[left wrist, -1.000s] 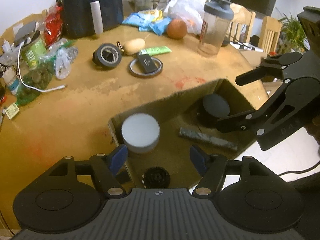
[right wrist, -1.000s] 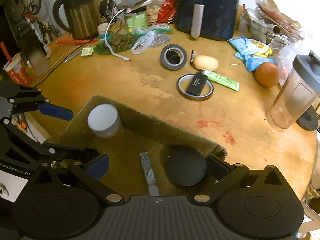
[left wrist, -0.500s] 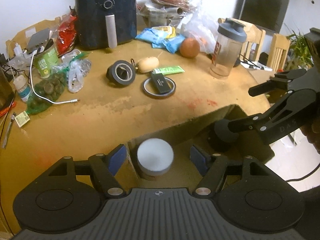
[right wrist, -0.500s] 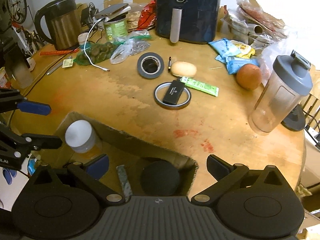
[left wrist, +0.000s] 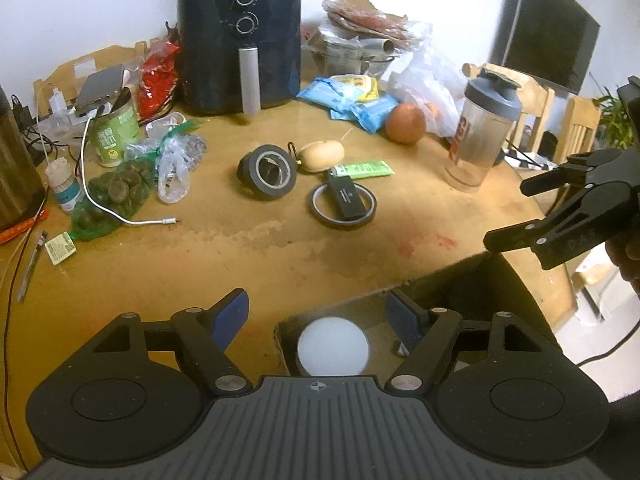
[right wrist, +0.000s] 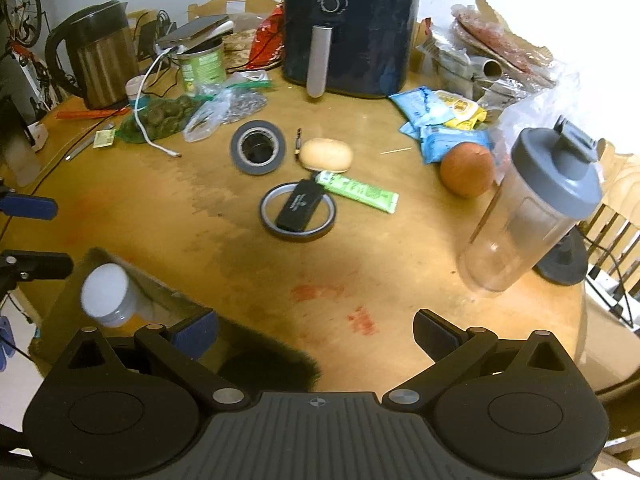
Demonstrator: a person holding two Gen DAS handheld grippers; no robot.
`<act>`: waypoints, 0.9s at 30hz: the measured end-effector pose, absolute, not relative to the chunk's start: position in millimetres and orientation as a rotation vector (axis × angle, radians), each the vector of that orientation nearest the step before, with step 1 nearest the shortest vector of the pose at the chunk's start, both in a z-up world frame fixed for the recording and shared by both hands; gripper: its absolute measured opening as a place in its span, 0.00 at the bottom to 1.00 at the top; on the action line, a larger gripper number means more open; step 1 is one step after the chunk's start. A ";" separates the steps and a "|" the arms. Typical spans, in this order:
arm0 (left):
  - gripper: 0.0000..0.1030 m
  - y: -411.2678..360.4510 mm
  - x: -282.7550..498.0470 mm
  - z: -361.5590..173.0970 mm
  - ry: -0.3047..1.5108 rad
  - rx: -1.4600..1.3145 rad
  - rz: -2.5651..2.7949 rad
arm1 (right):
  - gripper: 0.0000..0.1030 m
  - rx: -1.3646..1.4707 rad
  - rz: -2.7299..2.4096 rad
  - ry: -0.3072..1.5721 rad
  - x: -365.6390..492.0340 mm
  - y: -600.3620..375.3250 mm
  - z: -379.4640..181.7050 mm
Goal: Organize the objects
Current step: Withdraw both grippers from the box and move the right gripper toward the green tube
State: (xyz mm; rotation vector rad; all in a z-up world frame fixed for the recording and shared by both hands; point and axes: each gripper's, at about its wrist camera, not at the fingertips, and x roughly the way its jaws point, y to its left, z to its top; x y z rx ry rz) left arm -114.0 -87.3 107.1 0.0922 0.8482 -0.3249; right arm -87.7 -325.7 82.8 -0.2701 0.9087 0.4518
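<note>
tape ring with the black case across it is lying at twelve o'clock from our right gripper, nearer it than our left gripper; both are gaping empty, left jaws just widening, cardboard box at nine o'clock.

A cardboard box sits at the near edge of the table, with a lidded jar in its left part. Farther in, at mid-table, a tape roll lies left of a thin ring that carries a flat case. An air fryer stands at the far side, and a shaker bottle at the right.
</note>
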 end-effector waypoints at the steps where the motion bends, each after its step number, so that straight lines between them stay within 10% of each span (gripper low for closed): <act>1: 0.73 -87.6 -112.5 108.1 0.846 0.091 -0.319 | 1.00 -0.275 0.450 0.906 -84.5 -327.0 83.2; 27: 0.73 -85.9 -104.7 109.7 0.881 0.029 -0.199 | 0.96 -0.369 0.536 0.863 -9.5 -314.4 65.4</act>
